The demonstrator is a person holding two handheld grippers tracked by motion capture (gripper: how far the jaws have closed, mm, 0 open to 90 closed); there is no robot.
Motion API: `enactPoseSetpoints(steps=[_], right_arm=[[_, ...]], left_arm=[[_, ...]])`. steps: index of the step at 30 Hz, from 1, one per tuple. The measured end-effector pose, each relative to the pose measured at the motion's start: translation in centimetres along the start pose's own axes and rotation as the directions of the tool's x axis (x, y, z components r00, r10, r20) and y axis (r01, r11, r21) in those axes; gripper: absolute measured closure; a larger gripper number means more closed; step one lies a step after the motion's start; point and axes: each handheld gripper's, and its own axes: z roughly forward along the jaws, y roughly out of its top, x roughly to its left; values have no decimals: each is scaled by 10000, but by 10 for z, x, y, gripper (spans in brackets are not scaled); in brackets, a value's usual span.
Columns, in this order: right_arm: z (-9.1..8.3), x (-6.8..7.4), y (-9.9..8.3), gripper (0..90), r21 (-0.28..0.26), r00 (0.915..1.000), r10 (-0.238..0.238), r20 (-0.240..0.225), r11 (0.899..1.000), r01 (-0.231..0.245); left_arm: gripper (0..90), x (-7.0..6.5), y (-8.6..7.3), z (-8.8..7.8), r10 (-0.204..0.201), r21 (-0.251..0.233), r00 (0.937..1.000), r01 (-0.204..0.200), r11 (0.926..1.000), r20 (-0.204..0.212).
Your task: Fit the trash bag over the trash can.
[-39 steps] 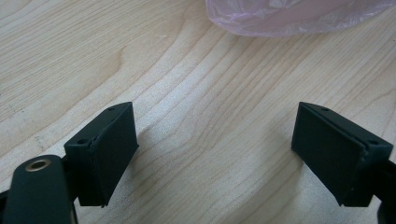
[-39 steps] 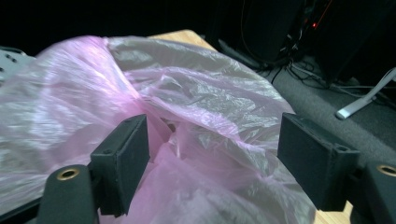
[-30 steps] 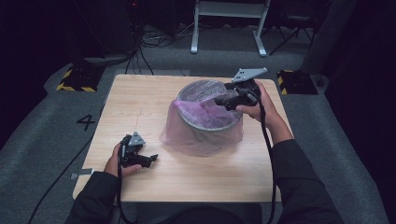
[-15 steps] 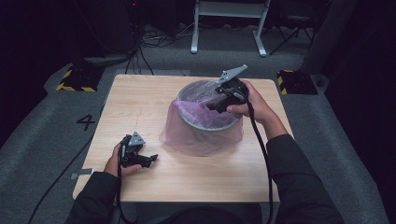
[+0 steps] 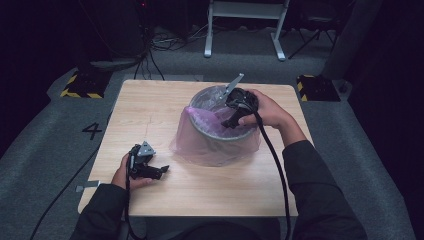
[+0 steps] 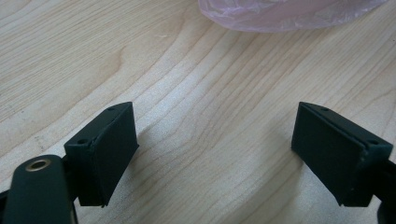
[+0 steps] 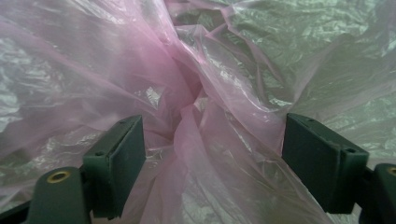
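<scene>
- High view: the pink bag liner [image 5: 210, 142] is seen draped in and over the grey bin [image 5: 220, 131] at mid-table [image 5: 150, 110].
- A bunched fold of liner [image 7: 196, 121] lies straight ahead between the jaws of the right gripper [image 5: 231, 121], which have just been opening, unclenched inside the bin.
- The left gripper [image 5: 155, 171], released and empty, is rested on the table well apart.

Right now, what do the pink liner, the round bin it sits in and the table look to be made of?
Pink translucent liner: thin glossy plastic film, crinkled, light passing through. Round grey bin: probably metal, going by its dull sheen, though painted plastic is possible. Light table: wood or wood-look laminate, matte, with visible grain lines.
</scene>
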Motion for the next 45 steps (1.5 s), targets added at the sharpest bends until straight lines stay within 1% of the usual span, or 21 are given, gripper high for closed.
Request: enactPoseSetpoints(steps=[1, 2, 3, 6, 7, 9, 11, 15, 17, 18, 20, 22, 24, 27, 33, 35, 37, 39, 41, 43, 45], right_arm=[[0, 1, 0, 213, 79, 10000, 65, -66, 9999, -65], [1, 1, 1, 213, 146, 10000, 6, -32, 9999, -6], [2, 1, 1, 213, 226, 10000, 84, -33, 9997, -83], [3, 0, 1, 215, 356, 9999, 34, 133, 9994, -39], [2, 1, 1, 214, 438, 9999, -81, 146, 9990, 74], [1, 2, 2, 217, 521, 9999, -99, 119, 9986, 93], [0, 3, 2, 226, 642, 9995, -247, 196, 9977, 234], [2, 0, 0, 227, 1286, 9991, 4, 419, 9917, -58], [2, -2, -1, 232, 1376, 9987, 198, 462, 9901, -260], [2, -3, -2, 232, 1413, 9990, 93, 438, 9899, -154], [3, -1, -2, 236, 1735, 9994, 186, 297, 9845, -235], [3, 0, -2, 237, 1878, 9996, 104, 257, 9821, -150], [4, 0, -2, 237, 1896, 9996, 244, 130, 9815, -264], [7, 0, -4, 237, 2148, 9996, 264, 65, 9763, -272], [10, 0, -6, 232, 2317, 9994, 340, -32, 9722, -324], [11, 0, -6, 231, 2306, 9993, 376, -32, 9724, -359], [12, 1, -5, 229, 2358, 9996, 232, 181, 9714, -269], [13, 2, -5, 226, 2370, 9994, 255, 222, 9711, -300], [13, 3, -5, 225, 2338, 9993, 232, 298, 9718, -295], [12, 2, -6, 224, 2171, 9988, 342, 343, 9753, -409], [11, 2, -7, 222, 2002, 9983, 290, 499, 9790, -385]], left_arm=[[141, 0, 0, 0, -12, -9, 10000, 12, 10000, 10], [141, 0, 0, 0, -6, -3, 10000, 6, 10000, 1], [141, 0, 0, 0, -2, -2, 10000, 2, 10000, -3], [141, 0, 0, 0, -3, -12, 10000, 3, 10000, 2], [141, 0, 0, 0, -2, -3, 10000, 2, 10000, -3], [141, 0, 0, 0, -9, -9, 10000, 9, 10000, 7], [141, 0, 0, 0, -4, -13, 10000, 4, 10000, 5], [141, 0, 0, 0, -5, -5, 10000, 5, 10000, -3], [141, 0, 0, 0, 0, -4, 10000, 0, 10000, 2], [141, 0, 0, 0, -1, -6, 10000, 1, 10000, 3], [141, 0, 0, 0, -1, -11, 10000, 1, 10000, 5], [141, 0, 0, 0, 1, -12, 10000, -1, 10000, 5], [141, 0, 0, 0, -7, -30, 10000, 7, 10000, 21], [144, 0, 0, 0, 13, -18, 10000, -13, 10000, 14], [144, 0, 0, 0, 17, -33, 10000, -17, 10000, 31], [144, 0, 0, 0, 12, -59, 10000, -11, 10000, 26], [144, 0, 0, 0, 17, -52, 10000, -17, 10000, 26], [144, 0, 0, 0, 16, -52, 10000, -16, 10000, 30], [144, 0, 0, 0, 15, -58, 10000, -15, 10000, 27], [144, 0, 0, 0, 15, -59, 10000, -15, 10000, 29], [144, 0, 0, 0, 11, -58, 10000, -11, 10000, 31]])
